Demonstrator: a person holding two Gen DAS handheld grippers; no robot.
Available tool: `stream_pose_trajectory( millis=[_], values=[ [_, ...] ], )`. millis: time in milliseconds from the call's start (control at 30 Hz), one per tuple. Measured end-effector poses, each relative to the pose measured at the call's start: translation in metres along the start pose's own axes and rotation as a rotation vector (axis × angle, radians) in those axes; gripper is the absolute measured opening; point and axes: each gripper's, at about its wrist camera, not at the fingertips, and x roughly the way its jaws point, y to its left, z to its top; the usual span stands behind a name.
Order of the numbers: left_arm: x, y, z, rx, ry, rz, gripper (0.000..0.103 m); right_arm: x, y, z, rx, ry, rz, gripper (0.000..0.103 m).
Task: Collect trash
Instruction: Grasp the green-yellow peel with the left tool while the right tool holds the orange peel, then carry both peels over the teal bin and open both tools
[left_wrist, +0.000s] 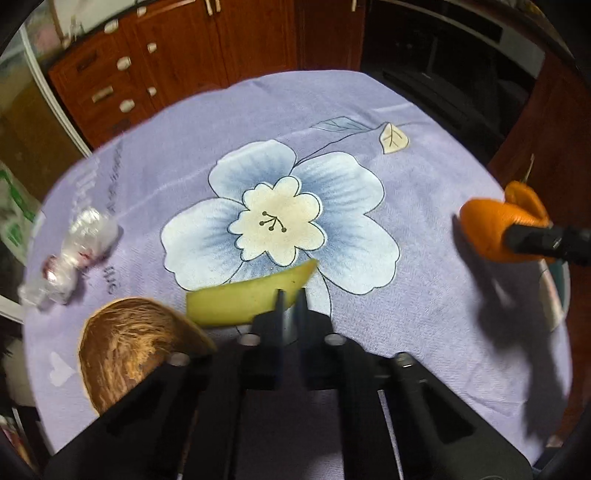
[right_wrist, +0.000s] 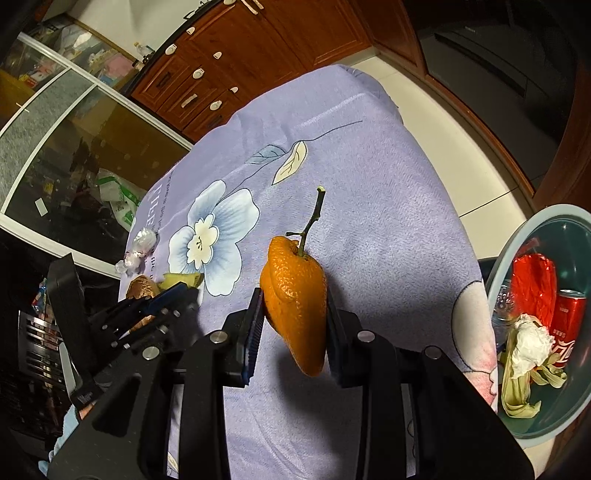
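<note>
My left gripper points down at the lilac flowered cloth, its fingers shut on the right end of a yellow-green peel strip. The same gripper shows at the left of the right wrist view, beside the peel. My right gripper is shut on a squashed orange fruit with a stem, held above the cloth. In the left wrist view this orange hangs at the right edge.
A brown husk shell lies left of the peel, with a crumpled clear wrapper beyond it. A teal bin stands off the table's right side; in it are a red can, red foil, tissue and husks. Wooden cabinets stand behind.
</note>
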Motion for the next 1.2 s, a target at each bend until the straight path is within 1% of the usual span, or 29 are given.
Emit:
stream_pose_trajectory(
  millis=[100,300,433,467,500,533,567,600,633,700,767,833,867,933,967,1000,1033,1100,1167,1200],
  values=[
    [-0.001,0.004,0.001,-0.017,-0.009,-0.003,0.0,0.004,0.001,-0.001,-0.003,0.005,0.001,0.029],
    [-0.003,-0.001,0.008,-0.014,-0.011,-0.045,0.0,0.006,0.001,0.003,-0.004,0.005,-0.001,0.029],
    [-0.008,0.0,0.014,0.013,-0.016,-0.013,0.003,0.008,0.001,0.004,-0.005,0.011,-0.004,0.029],
    [-0.007,0.002,0.014,0.024,-0.013,0.005,0.008,0.009,0.003,0.004,-0.011,0.013,-0.006,0.029],
    [-0.006,0.005,0.014,0.027,-0.007,0.016,0.023,0.01,0.004,0.004,-0.014,0.016,-0.006,0.029],
    [-0.002,0.009,0.014,0.026,0.003,0.023,0.033,0.011,0.006,0.004,-0.016,0.019,-0.007,0.029],
    [-0.001,0.011,0.014,0.028,0.004,0.031,0.047,0.012,0.007,0.005,-0.018,0.022,-0.008,0.029],
    [0.0,0.012,0.013,0.036,0.001,0.043,0.051,0.013,0.008,0.005,-0.02,0.025,-0.009,0.029],
    [0.001,0.013,0.014,0.047,0.001,0.052,0.053,0.014,0.01,0.006,-0.022,0.027,-0.011,0.029],
    [0.003,0.014,0.015,0.068,0.008,0.045,0.06,0.018,0.015,0.009,-0.031,0.034,-0.018,0.029],
    [0.008,0.016,0.016,0.088,0.019,0.039,0.062,0.021,0.019,0.011,-0.038,0.037,-0.022,0.029],
    [0.016,0.02,0.016,0.097,0.04,0.013,0.062,0.024,0.023,0.014,-0.043,0.039,-0.026,0.029],
    [0.016,0.024,0.016,0.089,0.037,-0.014,0.062,0.025,0.023,0.014,-0.044,0.04,-0.026,0.029],
    [0.015,0.03,0.015,0.083,0.037,-0.051,0.058,0.027,0.025,0.016,-0.046,0.042,-0.03,0.029],
    [0.013,0.029,0.014,0.089,0.03,-0.056,0.043,0.029,0.026,0.017,-0.046,0.045,-0.032,0.029],
    [0.01,0.027,0.012,0.098,0.025,-0.066,0.024,0.03,0.027,0.018,-0.046,0.046,-0.033,0.029],
    [0.008,0.025,0.01,0.099,0.025,-0.079,0.023,0.032,0.027,0.019,-0.046,0.047,-0.033,0.029],
    [0.003,0.028,0.006,0.071,0.017,-0.089,0.015,0.032,0.028,0.019,-0.044,0.048,-0.033,0.029],
    [0.0,0.032,0.003,0.006,0.028,-0.144,0.014,0.03,0.029,0.017,-0.045,0.048,-0.033,0.029],
    [-0.002,0.033,0.0,-0.012,0.032,-0.16,0.013,0.029,0.029,0.016,-0.046,0.048,-0.035,0.029]
  ],
)
